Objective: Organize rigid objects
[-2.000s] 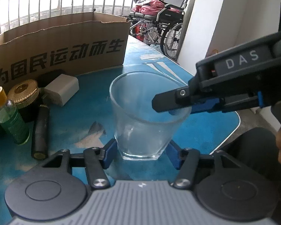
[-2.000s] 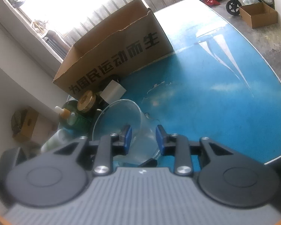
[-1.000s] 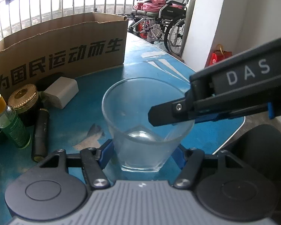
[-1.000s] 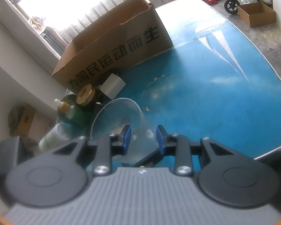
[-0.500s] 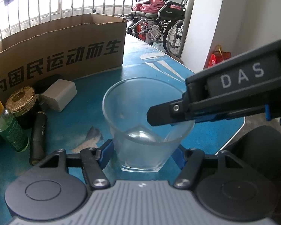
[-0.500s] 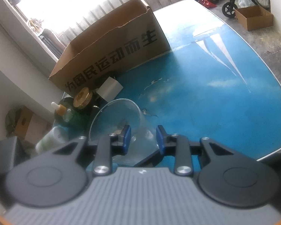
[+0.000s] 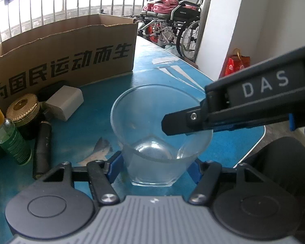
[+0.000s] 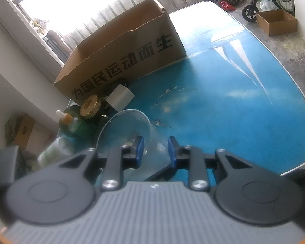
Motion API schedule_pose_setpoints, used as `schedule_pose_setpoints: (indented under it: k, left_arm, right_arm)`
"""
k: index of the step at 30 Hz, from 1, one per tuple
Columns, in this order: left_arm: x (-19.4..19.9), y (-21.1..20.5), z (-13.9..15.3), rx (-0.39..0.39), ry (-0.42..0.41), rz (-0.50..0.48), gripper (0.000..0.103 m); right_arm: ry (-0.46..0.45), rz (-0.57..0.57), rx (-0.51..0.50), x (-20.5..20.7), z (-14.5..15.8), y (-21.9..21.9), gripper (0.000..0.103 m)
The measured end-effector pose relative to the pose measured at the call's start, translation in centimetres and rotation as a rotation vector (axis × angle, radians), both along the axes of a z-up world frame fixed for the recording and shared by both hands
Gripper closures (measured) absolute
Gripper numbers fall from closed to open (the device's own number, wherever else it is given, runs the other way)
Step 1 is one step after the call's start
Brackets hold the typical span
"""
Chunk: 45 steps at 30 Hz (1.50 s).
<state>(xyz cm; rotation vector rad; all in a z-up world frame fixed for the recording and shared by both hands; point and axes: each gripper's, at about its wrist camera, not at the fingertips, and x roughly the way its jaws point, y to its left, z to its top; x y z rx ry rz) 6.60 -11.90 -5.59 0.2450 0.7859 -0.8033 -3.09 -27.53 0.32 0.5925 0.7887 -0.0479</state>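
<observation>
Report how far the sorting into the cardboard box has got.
Done: nothing visibly boxed; the cardboard box interior is hidden. In hand: the glass tumbler, left gripper at its base, right gripper jaws closing across its rim. Left: dropper bottle, gold-lidded jar, white block.

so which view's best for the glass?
Left wrist: the whole glass shows, upright, rim to base, between the left gripper fingers. Right wrist shows only its rim and wall, blurred, with the closing right gripper astride the wall.
</observation>
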Motion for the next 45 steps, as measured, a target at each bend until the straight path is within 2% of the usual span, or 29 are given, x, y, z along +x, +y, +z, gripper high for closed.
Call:
schedule_pose_setpoints:
  k: [14, 29, 45]
  left_arm:
    - [0.1, -0.1, -0.3, -0.022, -0.006, -0.003, 0.034]
    - [0.1, -0.1, 0.0, 0.004, -0.009, 0.023, 0.034]
    - [0.0, 0.9, -0.7, -0.064, -0.054, -0.044, 0.034]
  right_arm:
    - [0.003, -0.008, 0.006, 0.1, 0.0, -0.3, 0.079]
    - [-0.004, 0.017, 0.006, 0.3, -0.1, -0.2, 0.079]
    - [0.009, 0.023, 0.050, 0.5, -0.3, -0.7, 0.076]
